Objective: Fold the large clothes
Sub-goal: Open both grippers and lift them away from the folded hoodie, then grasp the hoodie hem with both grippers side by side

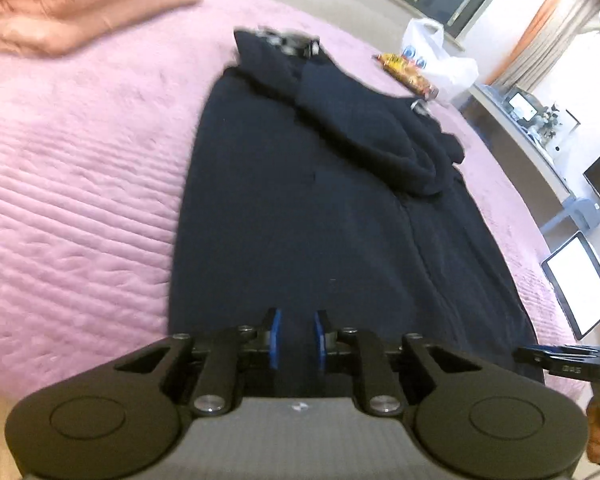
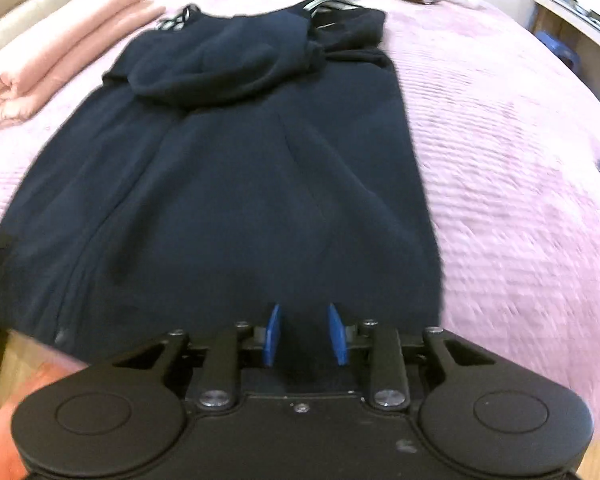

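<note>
A large dark navy hooded garment (image 1: pixel 300 208) lies flat on the lilac bedspread (image 1: pixel 80 200), its hood (image 1: pixel 364 132) bunched at the far end. My left gripper (image 1: pixel 298 334) hovers at the near hem towards the left side, blue pads apart, with dark cloth showing in the gap. In the right wrist view the same garment (image 2: pixel 228 200) stretches away, hood (image 2: pixel 208 76) at the top. My right gripper (image 2: pixel 306 334) stands at the near hem towards the right side, pads apart with cloth between them and not pinched. Part of the right gripper (image 1: pixel 560 360) shows at the left view's right edge.
A folded pink blanket (image 1: pixel 60 12) lies at the far left of the bed. A snack packet (image 1: pixel 408 72) and a white plastic bag (image 1: pixel 440 56) sit at the far end. A lit tablet (image 1: pixel 580 288) and a desk (image 1: pixel 520 132) stand beside the bed on the right.
</note>
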